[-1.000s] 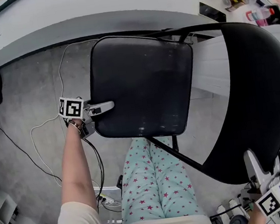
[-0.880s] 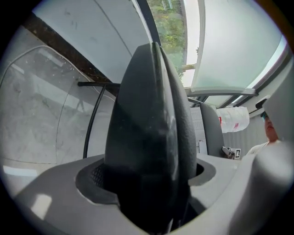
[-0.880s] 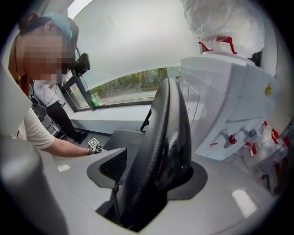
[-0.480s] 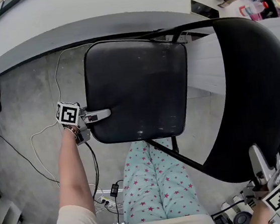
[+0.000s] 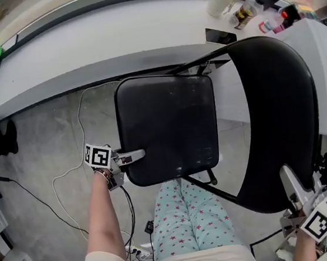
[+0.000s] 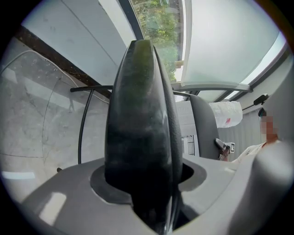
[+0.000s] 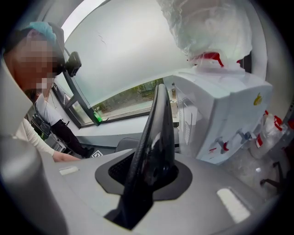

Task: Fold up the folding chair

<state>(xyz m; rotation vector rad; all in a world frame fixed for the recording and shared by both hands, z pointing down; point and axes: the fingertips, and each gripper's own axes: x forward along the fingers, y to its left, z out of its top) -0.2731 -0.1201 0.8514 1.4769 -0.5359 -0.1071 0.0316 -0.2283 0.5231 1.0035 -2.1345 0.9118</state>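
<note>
Head view: the folding chair is standing opened out on the floor beside the white counter. Its seat is lying flat and its backrest is curving up at the right. The left hand-held gripper is clamping the seat's left edge, and the right hand-held gripper is taking the backrest's near end. Both holds are looking set, I would judge, but the folding itself is not yet showing. The seat and backrest are still needing to come together.

Left gripper view: here the seat's padded edge is standing edge-on and filling the gap, with the jaws pressing on both sides. From above, that depth of bite is not showing. A window is also appearing behind.

Right gripper view: the jaws have just been closing, and the backrest's thin rim is sitting between them, seemingly pinched. This view alone is showing a white dispenser and the person holding the tools
</note>
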